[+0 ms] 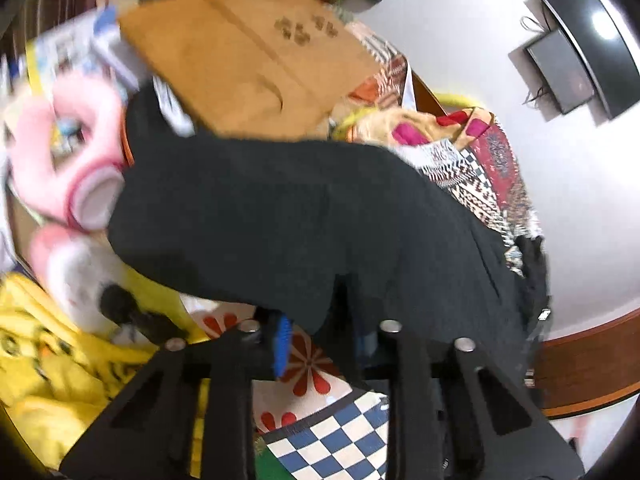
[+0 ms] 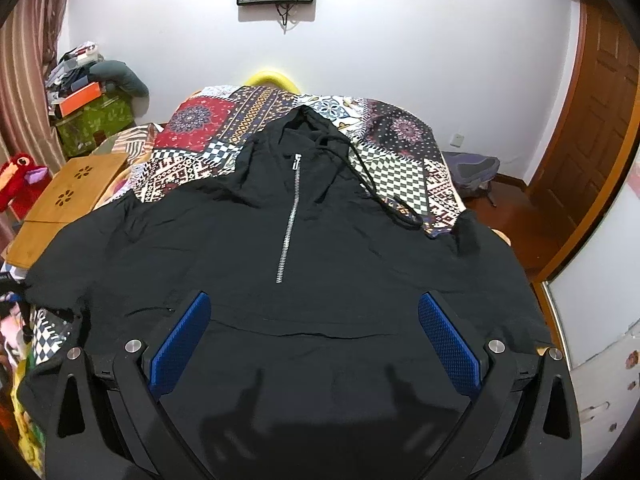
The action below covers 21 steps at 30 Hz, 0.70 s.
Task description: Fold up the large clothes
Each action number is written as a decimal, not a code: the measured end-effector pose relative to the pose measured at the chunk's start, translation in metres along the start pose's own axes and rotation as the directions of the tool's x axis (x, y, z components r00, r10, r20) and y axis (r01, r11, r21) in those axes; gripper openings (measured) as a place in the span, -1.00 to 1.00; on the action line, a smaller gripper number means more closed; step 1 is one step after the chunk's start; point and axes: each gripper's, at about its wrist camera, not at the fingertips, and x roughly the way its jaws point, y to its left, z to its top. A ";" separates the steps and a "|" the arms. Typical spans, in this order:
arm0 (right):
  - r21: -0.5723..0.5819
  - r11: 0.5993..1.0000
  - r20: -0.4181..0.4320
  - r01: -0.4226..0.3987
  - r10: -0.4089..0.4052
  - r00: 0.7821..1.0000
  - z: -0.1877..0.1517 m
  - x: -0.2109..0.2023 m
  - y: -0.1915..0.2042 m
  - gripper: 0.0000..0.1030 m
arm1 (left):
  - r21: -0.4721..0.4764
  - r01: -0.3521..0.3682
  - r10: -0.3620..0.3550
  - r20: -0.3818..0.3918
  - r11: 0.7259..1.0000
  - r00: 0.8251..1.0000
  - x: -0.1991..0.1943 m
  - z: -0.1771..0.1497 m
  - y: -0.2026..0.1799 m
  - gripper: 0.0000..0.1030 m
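A black hoodie [image 2: 240, 248] with a silver half zip [image 2: 289, 216] lies front up on a patchwork bedspread [image 2: 208, 120], hood at the far end. My right gripper [image 2: 314, 344] hovers open over its lower front, blue pads [image 2: 180, 344] wide apart with nothing between them. In the blurred left wrist view, a fold of the same black cloth [image 1: 280, 220] hangs lifted off the bed. It runs down between the fingers of my left gripper [image 1: 322, 340], which stand close together on it. One blue pad [image 1: 282, 344] shows; the cloth hides the other.
A wooden lap table [image 2: 76, 192] stands at the bed's left side, also visible as the wooden lap table [image 1: 248, 64]. Pink plush toys [image 1: 72, 168] and a yellow cloth [image 1: 52, 380] lie beside it. A backpack [image 2: 472, 168] sits on the floor near a wooden door [image 2: 600, 120].
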 end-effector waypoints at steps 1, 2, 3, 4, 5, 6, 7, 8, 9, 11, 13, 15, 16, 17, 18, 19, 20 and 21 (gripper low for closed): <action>0.002 1.000 0.000 -0.001 0.001 1.000 0.000 -0.001 -0.003 1.00 | 0.018 -0.018 0.018 0.018 1.000 1.000 -0.004 0.001 -0.004 -0.71; 0.004 1.000 0.001 -0.001 0.001 1.000 -0.001 -0.001 -0.005 1.00 | 0.036 -0.037 0.035 0.036 0.999 0.999 -0.009 0.003 -0.010 -0.74; 0.006 1.000 0.002 -0.002 0.002 1.000 -0.002 -0.002 -0.007 1.00 | 0.057 -0.052 0.048 0.061 0.997 0.997 -0.015 0.006 -0.018 -0.75; 0.009 1.000 0.003 -0.004 0.004 1.000 -0.003 -0.003 -0.009 1.00 | 0.070 -0.058 0.053 0.078 0.996 0.996 -0.021 0.007 -0.023 -0.76; 0.011 1.000 0.003 -0.004 0.004 1.000 -0.003 -0.003 -0.010 1.00 | 0.085 -0.060 0.052 0.094 0.995 0.994 -0.027 0.008 -0.028 -0.79; 0.014 1.000 0.004 -0.006 0.006 1.000 -0.003 -0.004 -0.013 1.00 | 0.103 -0.061 0.049 0.113 0.993 0.992 -0.033 0.009 -0.036 -0.81; 0.017 1.000 0.006 -0.008 0.008 1.000 -0.004 -0.004 -0.015 1.00 | 0.124 -0.059 0.043 0.132 0.990 0.990 -0.041 0.010 -0.045 -0.81; 0.019 1.000 0.007 -0.009 0.009 1.000 -0.005 -0.005 -0.017 1.00 | 0.147 -0.053 0.031 0.148 0.988 0.988 -0.047 0.012 -0.056 -0.83; 0.022 1.000 0.007 -0.012 0.012 1.000 -0.005 -0.005 -0.020 1.00 | 0.168 -0.045 0.018 0.163 0.985 0.987 -0.053 0.013 -0.067 -0.86; 0.029 0.999 0.010 -0.019 0.018 1.000 -0.007 -0.006 -0.023 1.00 | 0.202 -0.029 -0.009 0.183 0.979 0.983 -0.062 0.014 -0.088 -0.87; 0.037 0.999 0.012 -0.029 0.029 1.000 -0.008 -0.006 -0.028 1.00 | 0.244 -0.011 -0.042 0.207 0.970 0.977 -0.072 0.013 -0.115 -0.88; 0.043 0.999 0.015 -0.033 0.033 0.999 -0.010 -0.007 -0.033 1.00 | 0.291 0.009 -0.077 0.223 0.957 0.972 -0.081 0.010 -0.145 -0.88; 0.044 0.998 0.016 -0.035 0.034 0.999 -0.010 -0.007 -0.036 1.00 | 0.312 0.020 -0.094 0.224 0.950 0.970 -0.084 0.008 -0.156 -0.89; 0.045 0.998 0.016 -0.035 0.034 0.999 -0.011 -0.006 -0.039 1.00 | 0.334 0.032 -0.112 0.223 0.942 0.968 -0.085 0.005 -0.171 -0.89; 0.046 0.998 0.016 -0.034 0.033 0.999 -0.012 -0.006 -0.042 1.00 | 0.361 0.046 -0.133 0.219 0.931 0.966 -0.087 0.001 -0.186 -0.89; 0.048 0.998 0.016 -0.032 0.031 0.999 -0.013 -0.006 -0.046 1.00 | 0.390 0.057 -0.152 0.217 0.919 0.964 -0.089 -0.004 -0.202 -0.89; 0.050 0.998 0.017 -0.030 0.029 0.999 -0.014 -0.007 -0.048 1.00 | 0.415 0.065 -0.167 0.214 0.907 0.962 -0.090 -0.009 -0.216 -0.89; 0.055 0.998 0.016 -0.029 0.028 0.999 -0.015 -0.007 -0.052 1.00 | 0.442 0.077 -0.185 0.208 0.894 0.960 -0.091 -0.015 -0.231 -0.89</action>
